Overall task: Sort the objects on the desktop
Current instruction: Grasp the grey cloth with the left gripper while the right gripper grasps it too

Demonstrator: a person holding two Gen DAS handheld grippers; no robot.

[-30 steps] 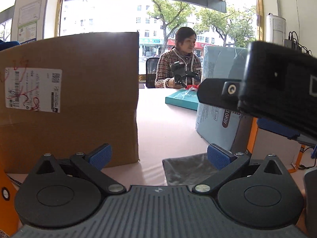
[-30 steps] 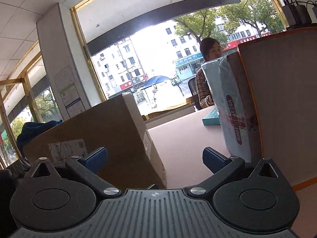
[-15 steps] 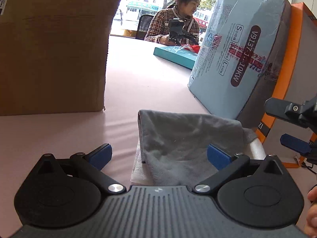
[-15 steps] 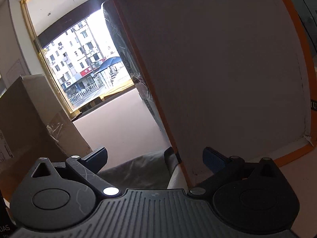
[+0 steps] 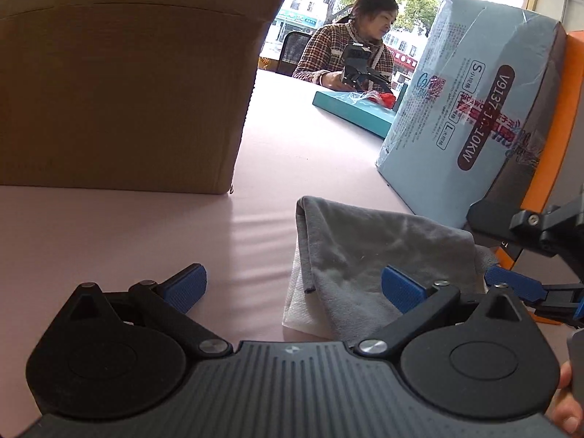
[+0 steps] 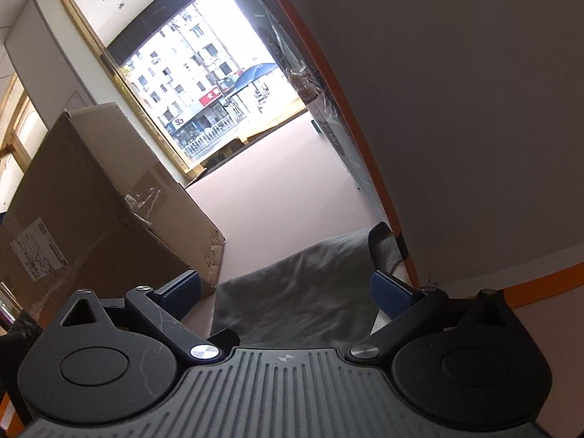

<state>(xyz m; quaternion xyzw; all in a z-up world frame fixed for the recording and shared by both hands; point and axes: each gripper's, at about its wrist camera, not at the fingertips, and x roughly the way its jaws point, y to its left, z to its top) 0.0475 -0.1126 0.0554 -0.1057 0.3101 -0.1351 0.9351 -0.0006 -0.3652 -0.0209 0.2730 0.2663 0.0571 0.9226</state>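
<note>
Grey cloth (image 5: pixel 368 252) on pink table (image 5: pixel 146 241), under both grippers: left (image 5: pixel 294 284) and right (image 6: pixel 284 288), jaws apart, empty.

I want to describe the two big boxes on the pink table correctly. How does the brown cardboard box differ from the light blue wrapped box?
The brown cardboard box is plain brown with a white shipping label; the light blue wrapped box is covered in shiny film and bears printed text. The cardboard box stands to the left of the grey cloth, the blue box to its right, against an orange-edged board. Both rest on the pink table.
</note>
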